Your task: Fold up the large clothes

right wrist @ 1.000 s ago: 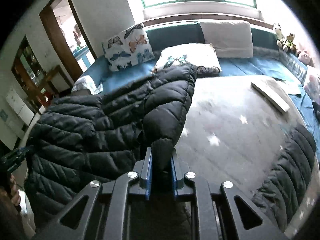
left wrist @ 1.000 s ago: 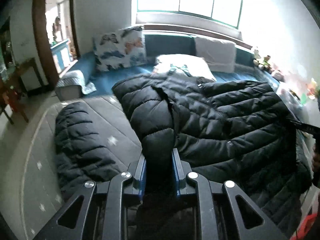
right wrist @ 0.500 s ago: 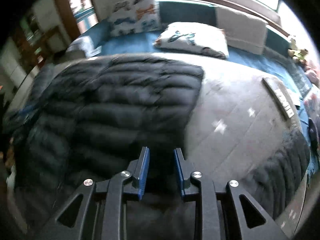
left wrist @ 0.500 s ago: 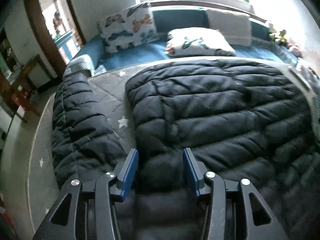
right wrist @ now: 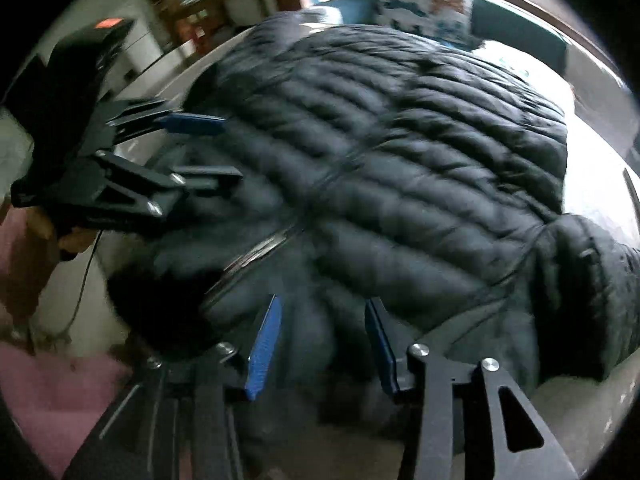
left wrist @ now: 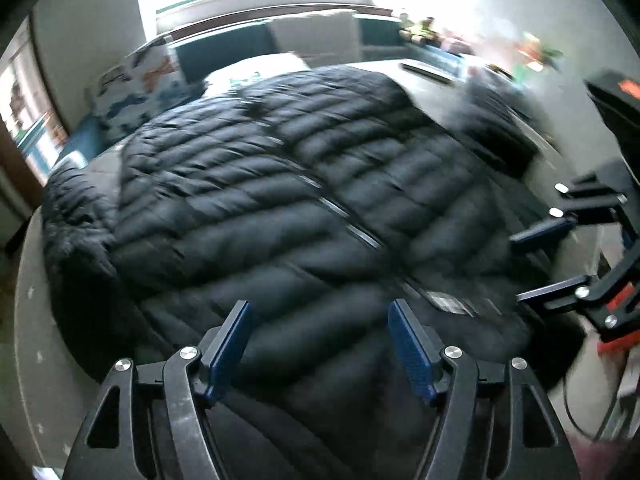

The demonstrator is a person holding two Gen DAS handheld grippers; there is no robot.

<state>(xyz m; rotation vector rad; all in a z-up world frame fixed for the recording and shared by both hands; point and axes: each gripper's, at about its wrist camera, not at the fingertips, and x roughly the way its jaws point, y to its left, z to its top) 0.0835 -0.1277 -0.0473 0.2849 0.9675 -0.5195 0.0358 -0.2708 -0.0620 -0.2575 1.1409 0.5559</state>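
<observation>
A large black quilted puffer jacket lies spread flat on the grey bed, zipper running down its middle; it also fills the right wrist view. One sleeve lies out at the left and the other at the right. My left gripper is open, jaws wide apart just above the jacket's near hem, holding nothing. My right gripper is open over the hem too, empty. Each gripper shows in the other's view: the right one and the left one.
The grey quilted mattress edges the jacket. Butterfly pillows and a blue sofa bench stand at the back under the window. A flat object lies at the far right of the bed. Pink floor covering lies below.
Both grippers let go of the jacket and opened wide. The jacket, held up a second ago, now lies flat on the bed. Both grippers have pulled back and turned toward each other.
</observation>
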